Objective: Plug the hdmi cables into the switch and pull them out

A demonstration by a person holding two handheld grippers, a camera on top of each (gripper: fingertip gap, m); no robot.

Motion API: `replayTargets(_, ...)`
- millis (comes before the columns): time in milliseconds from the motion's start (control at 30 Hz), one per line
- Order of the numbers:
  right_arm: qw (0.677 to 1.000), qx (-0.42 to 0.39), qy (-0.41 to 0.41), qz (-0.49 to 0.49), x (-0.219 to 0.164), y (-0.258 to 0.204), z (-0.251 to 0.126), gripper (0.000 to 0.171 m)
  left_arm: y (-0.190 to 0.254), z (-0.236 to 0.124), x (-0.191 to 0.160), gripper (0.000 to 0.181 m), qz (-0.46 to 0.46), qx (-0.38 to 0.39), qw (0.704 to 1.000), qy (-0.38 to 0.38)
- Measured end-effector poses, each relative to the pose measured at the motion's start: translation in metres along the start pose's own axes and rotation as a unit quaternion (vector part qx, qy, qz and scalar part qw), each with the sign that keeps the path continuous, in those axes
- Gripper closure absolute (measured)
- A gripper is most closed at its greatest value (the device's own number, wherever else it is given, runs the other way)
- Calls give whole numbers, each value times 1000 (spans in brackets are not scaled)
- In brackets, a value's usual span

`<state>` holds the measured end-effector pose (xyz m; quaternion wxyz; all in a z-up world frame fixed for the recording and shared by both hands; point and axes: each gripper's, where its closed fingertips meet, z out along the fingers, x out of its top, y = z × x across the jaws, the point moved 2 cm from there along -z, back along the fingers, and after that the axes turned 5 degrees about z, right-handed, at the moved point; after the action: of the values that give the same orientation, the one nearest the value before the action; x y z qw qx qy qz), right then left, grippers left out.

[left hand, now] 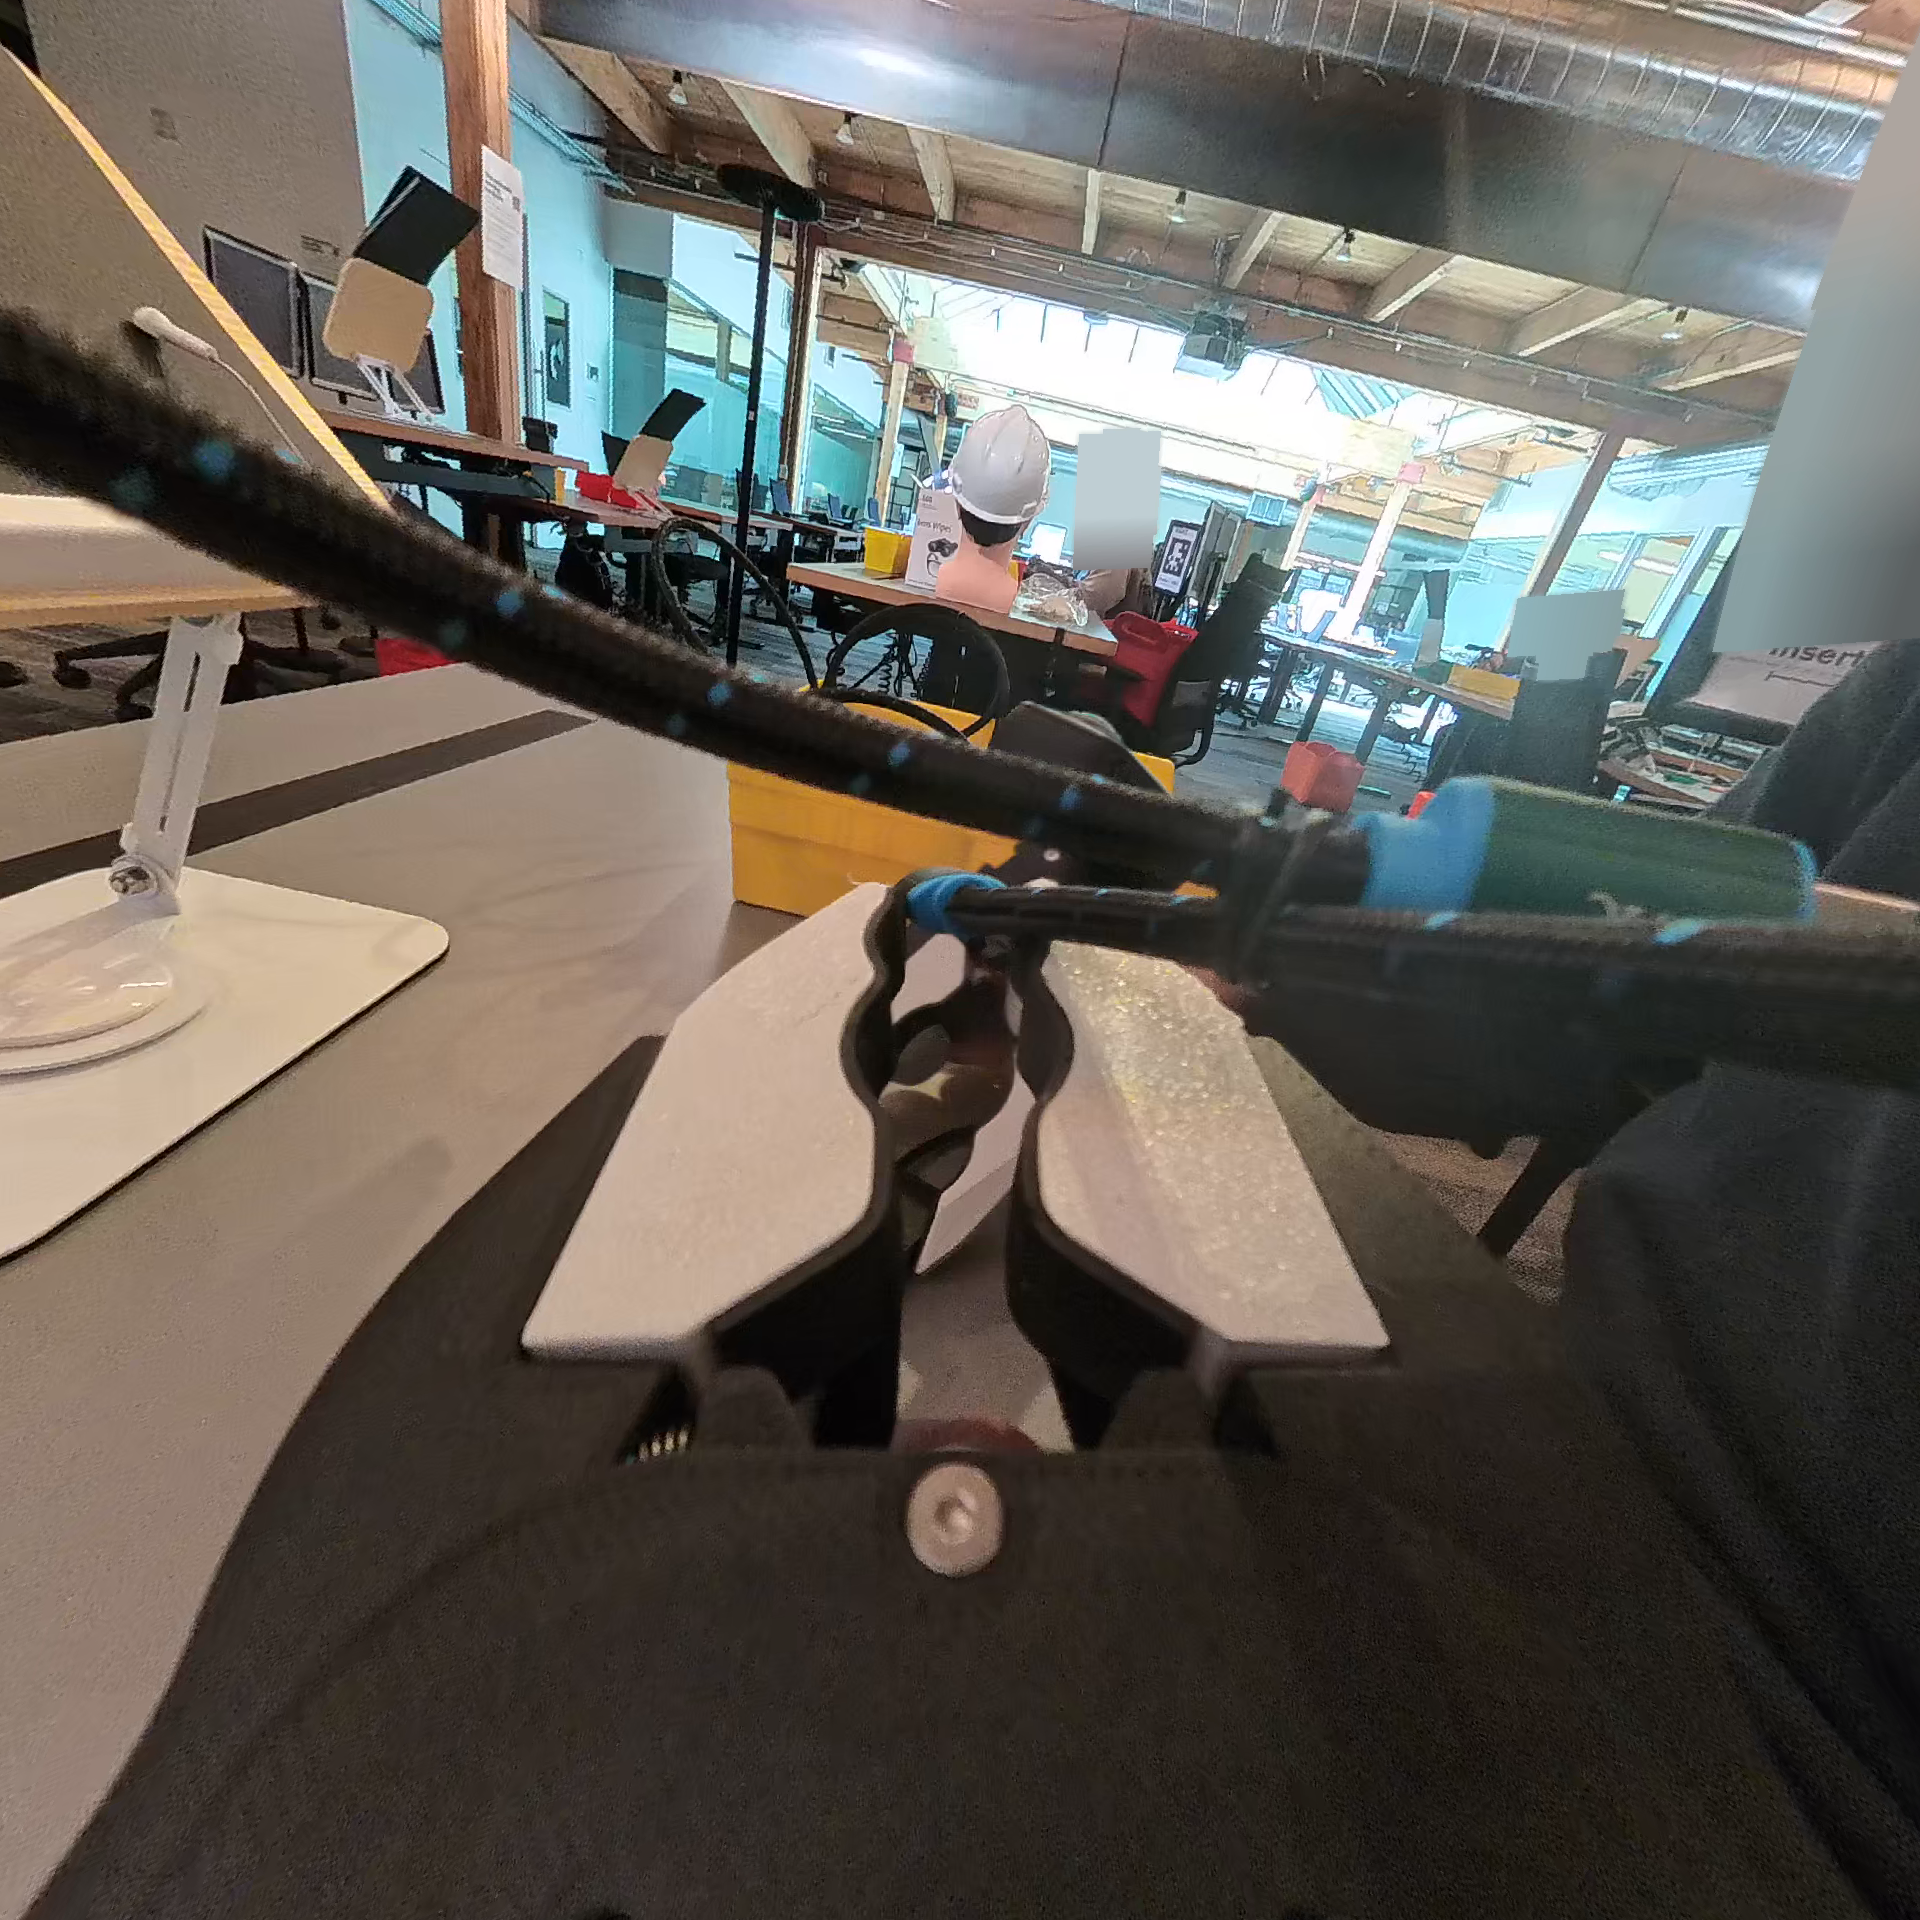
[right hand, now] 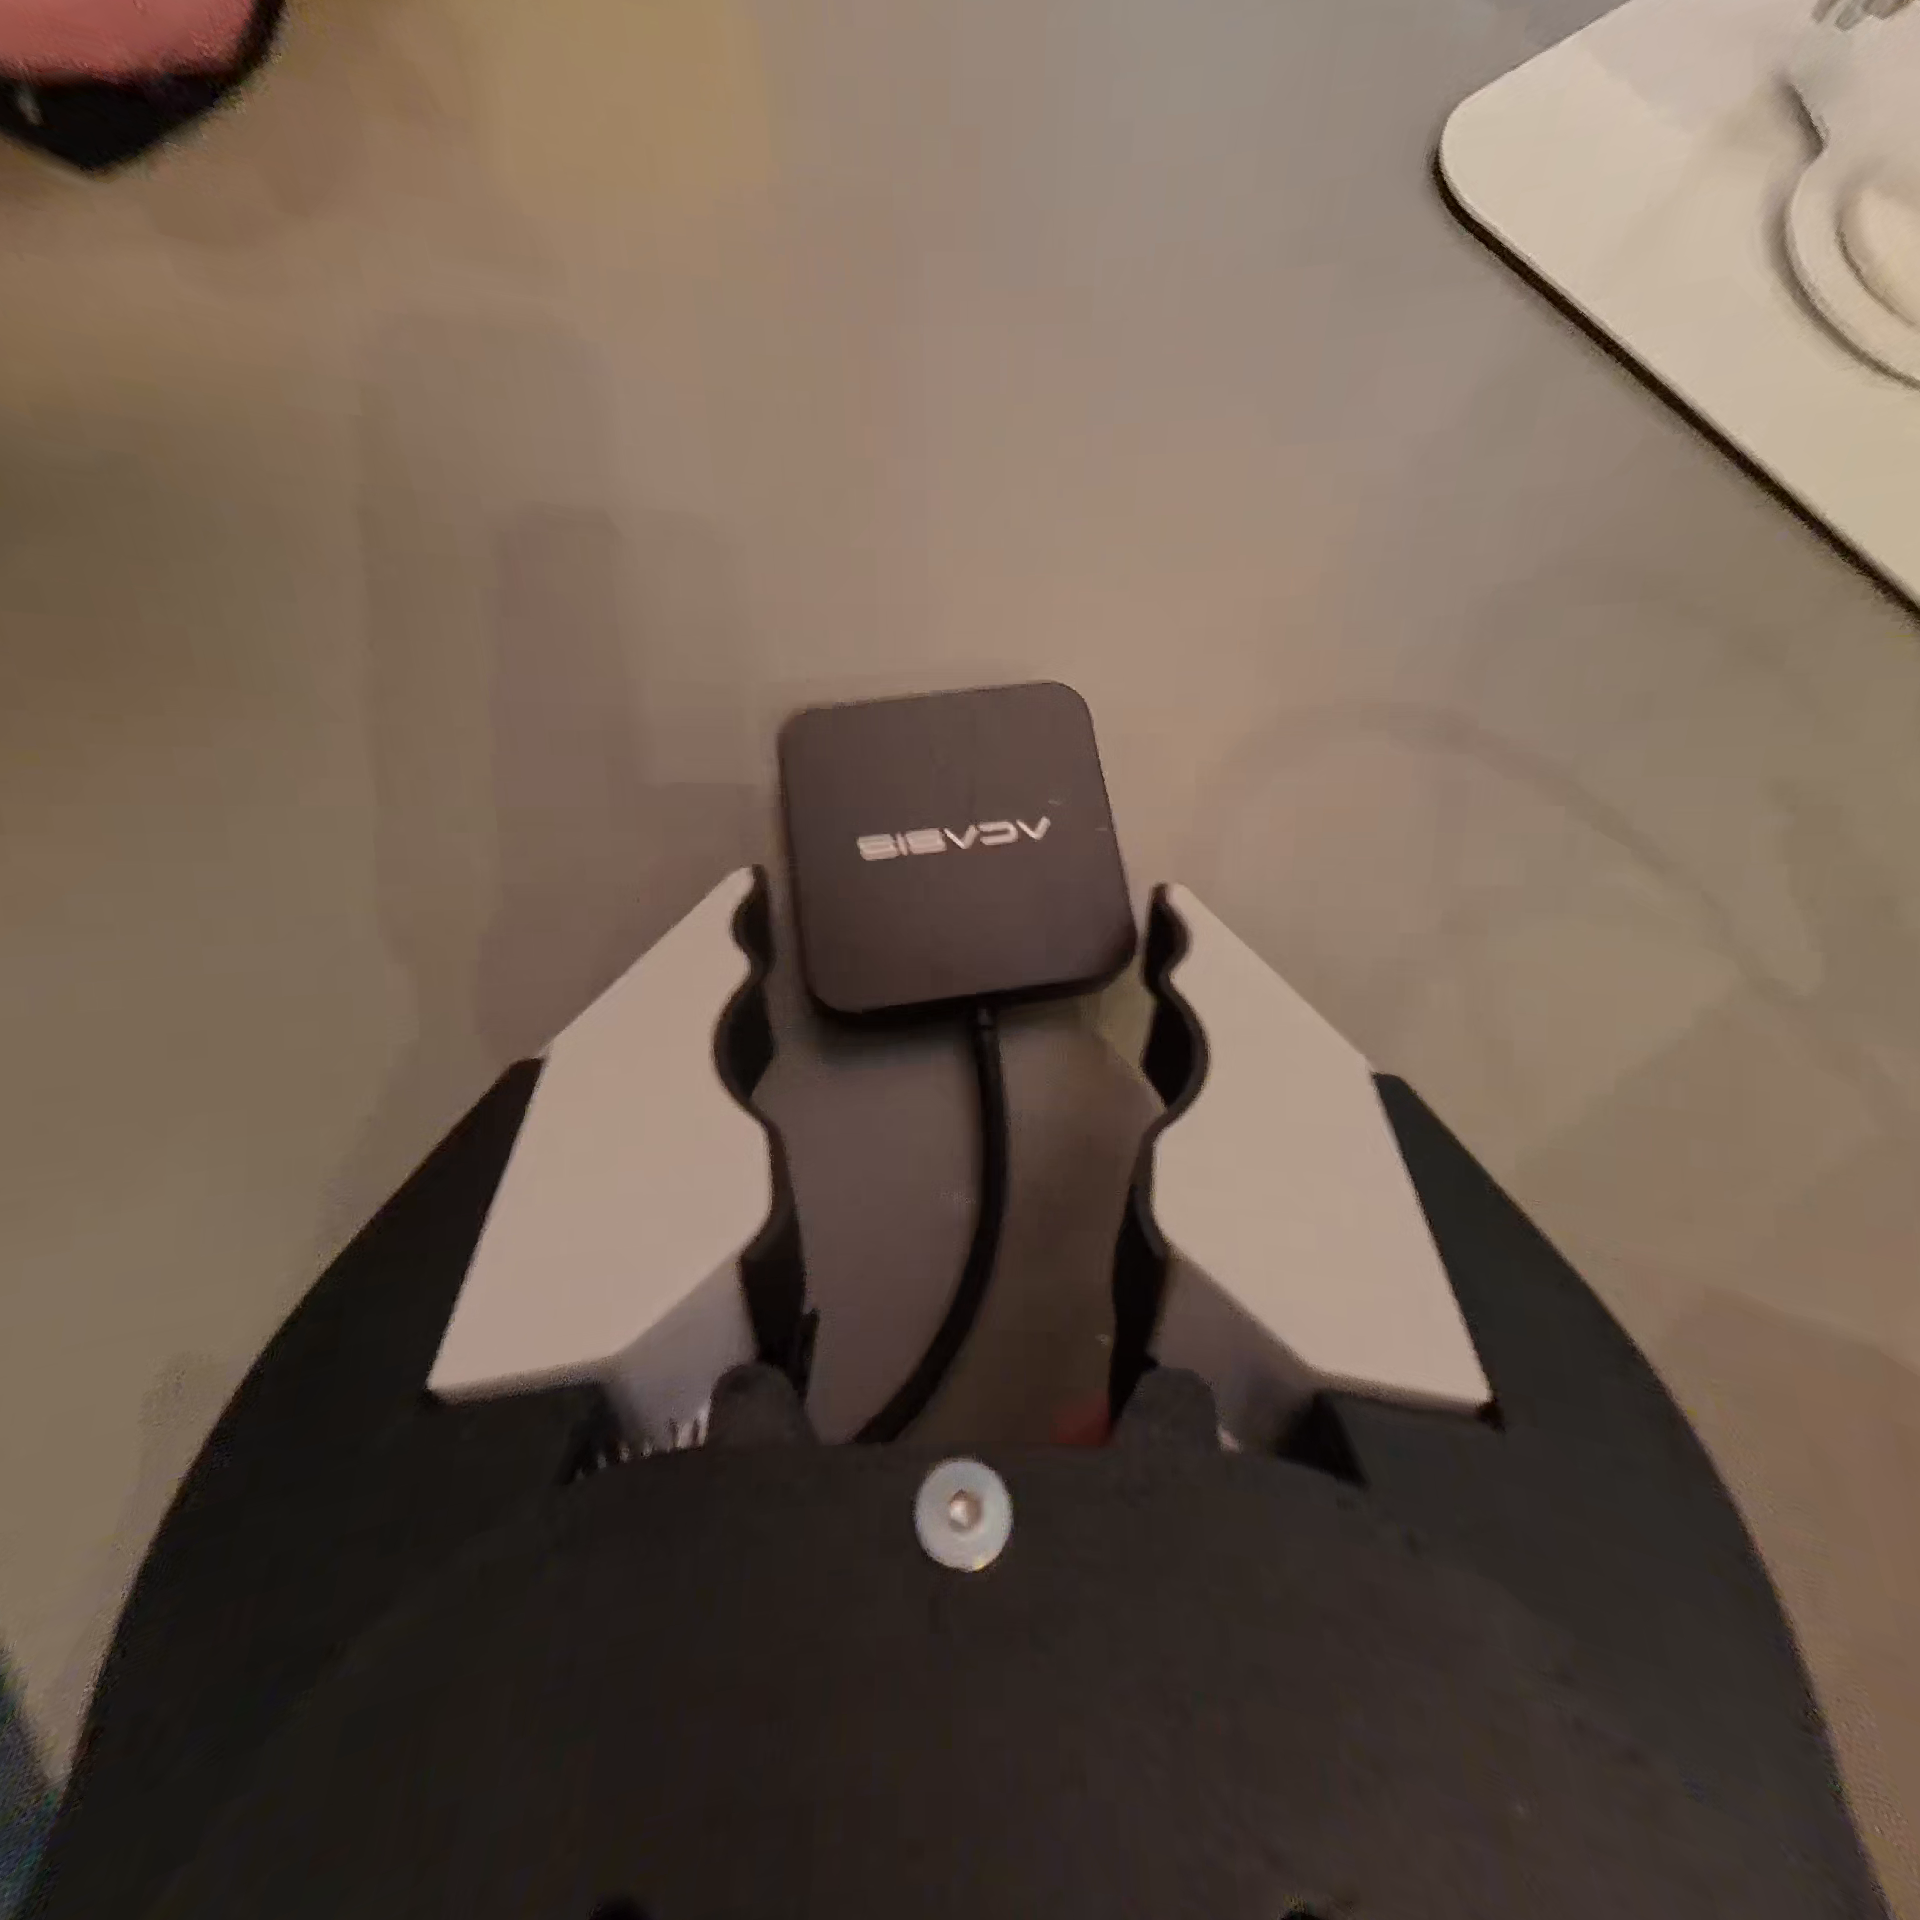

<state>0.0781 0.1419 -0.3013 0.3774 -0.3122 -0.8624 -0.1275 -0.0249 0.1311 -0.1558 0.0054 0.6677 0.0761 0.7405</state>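
Observation:
My left gripper (left hand: 966,925) is shut on the plug end of a black braided HDMI cable (left hand: 1122,914) with a blue collar, and holds it up above the table. The cable runs off to the right. It is tied to a second, thicker braided cable (left hand: 582,644), which ends in a blue and green connector (left hand: 1558,862). In the right wrist view the black square switch (right hand: 951,842) lies flat on the grey table (right hand: 520,520). Its thin black lead (right hand: 982,1164) runs back between my fingers. My right gripper (right hand: 954,888) is open, with its fingertips flanking the switch's near end.
A white stand with a flat base (left hand: 208,997) sits on the table at the left, and also shows in the right wrist view (right hand: 1714,260). A yellow bin (left hand: 831,831) stands at the table's far edge. A dark sleeve (left hand: 1766,1247) is at the right. My right fingertips sit around 20 cm from my left ones.

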Motion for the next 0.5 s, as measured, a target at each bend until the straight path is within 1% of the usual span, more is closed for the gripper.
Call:
replayTargets(33, 1000, 3, 7, 21, 3, -7, -1, 90, -1, 0, -1, 162, 1, 3, 1000, -3)
replayTargets(67, 999, 22, 19, 40, 8, -17, -3, 85, -1, 0, -1, 163, 1, 5, 1000, -5)
replayTargets(100, 998, 32, 28, 47, 13, -23, -6, 85, -1, 0, -2, 163, 0, 5, 1000, -4)
replayTargets(133, 998, 28, 37, 32, 17, -23, -10, 84, -2, 0, -2, 162, 0, 6, 1000, -4)
replayTargets(200, 998, 17, 47, -23, 25, -18, -19, 90, -2, -1, -1, 162, 3, 8, 1000, -6)
replayTargets(233, 998, 15, 35, -52, 24, -14, -22, 94, -1, -2, 0, 163, 3, 8, 1000, -4)
replayTargets(267, 996, 19, 8, -82, 20, -11, -24, 93, -1, -2, 2, 163, 5, 8, 1000, -3)
replayTargets(333, 989, 28, -71, -123, 1, -4, -22, 94, 0, -3, 3, 163, 9, 9, 1000, -4)
replayTargets(400, 983, 40, -115, -135, -11, 0, -17, 109, 1, -3, 4, 162, 12, 9, 1000, -6)
replayTargets(433, 983, 54, -127, -119, -14, -2, -15, 119, 1, -3, 4, 163, 14, 9, 1000, -7)
replayTargets(467, 985, 62, -129, -94, -14, -3, -15, 134, 2, -3, 4, 162, 16, 10, 1000, -10)
replayTargets(500, 986, 63, -137, -73, -14, -5, -14, 137, 2, -3, 4, 162, 18, 9, 1000, -12)
